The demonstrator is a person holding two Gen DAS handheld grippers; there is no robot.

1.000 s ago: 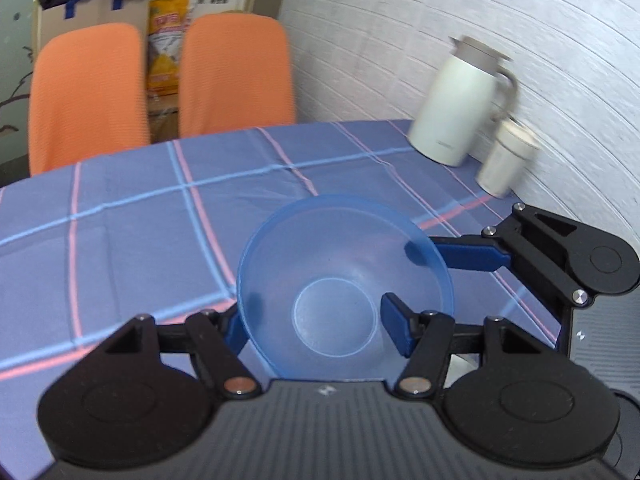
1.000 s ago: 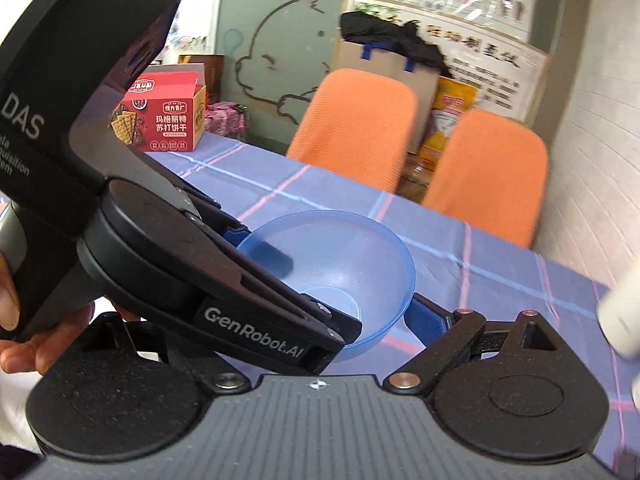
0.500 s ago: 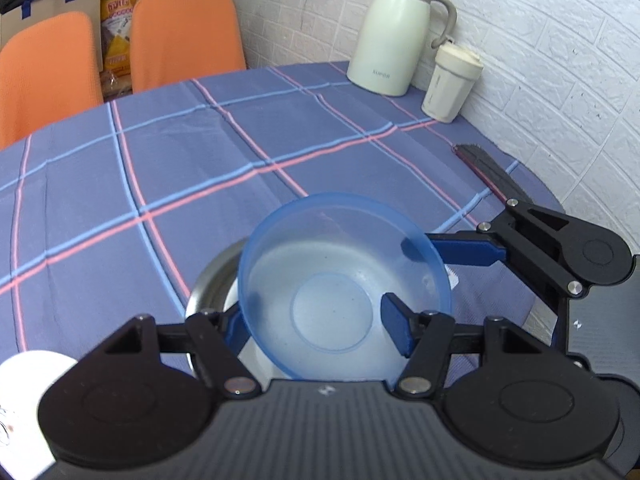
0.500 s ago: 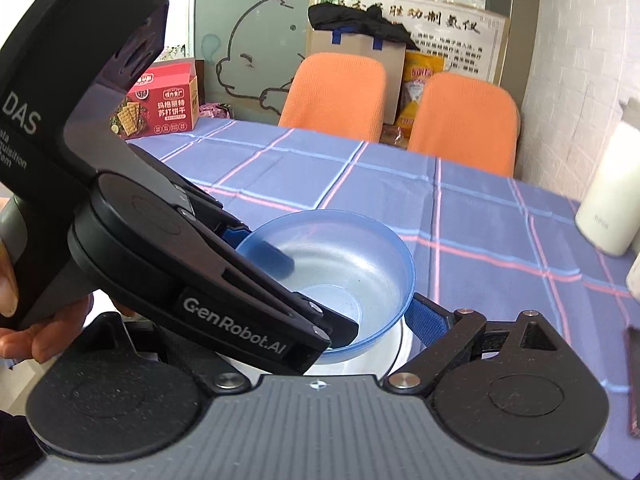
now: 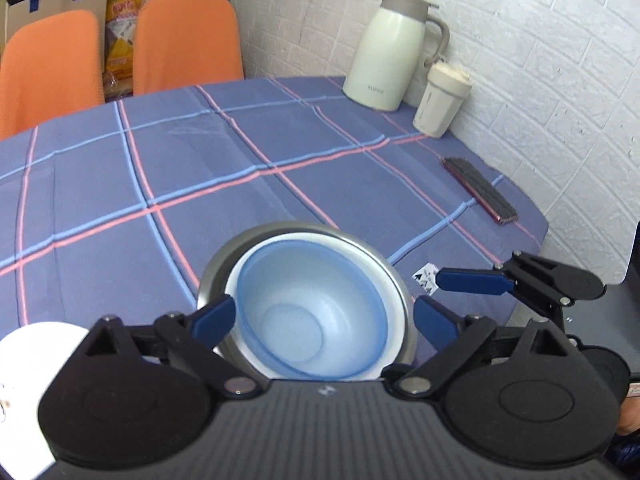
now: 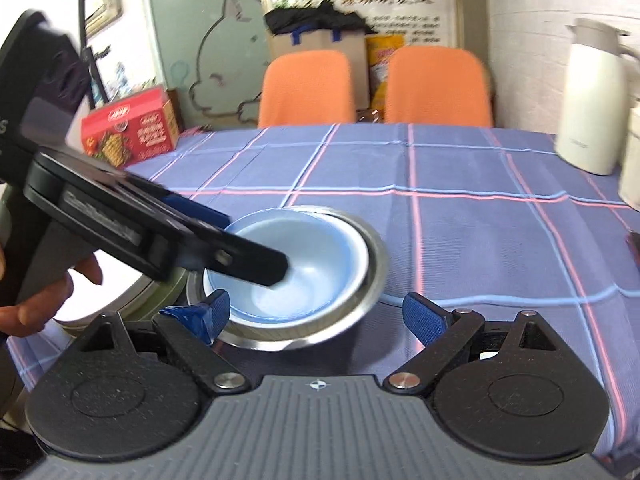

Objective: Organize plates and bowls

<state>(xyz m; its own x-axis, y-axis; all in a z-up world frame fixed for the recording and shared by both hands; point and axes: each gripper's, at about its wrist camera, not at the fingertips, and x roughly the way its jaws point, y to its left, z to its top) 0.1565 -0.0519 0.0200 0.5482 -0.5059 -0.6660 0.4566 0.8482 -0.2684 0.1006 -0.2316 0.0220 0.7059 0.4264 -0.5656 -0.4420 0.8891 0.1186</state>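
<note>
Blue plastic bowl [image 5: 316, 316], low centre of the frame, sits mouth-up, nested in a white bowl [image 5: 394, 320] inside a steel bowl [image 5: 224, 264] on the counter [image 5: 120, 208]. Round, it has no long axis. It looks light, stiff and slick; the rim is the place to grip. Left tongs [image 5: 322, 320] gape wide astride the stack; right tongs [image 6: 316, 312] likewise, empty.
</note>
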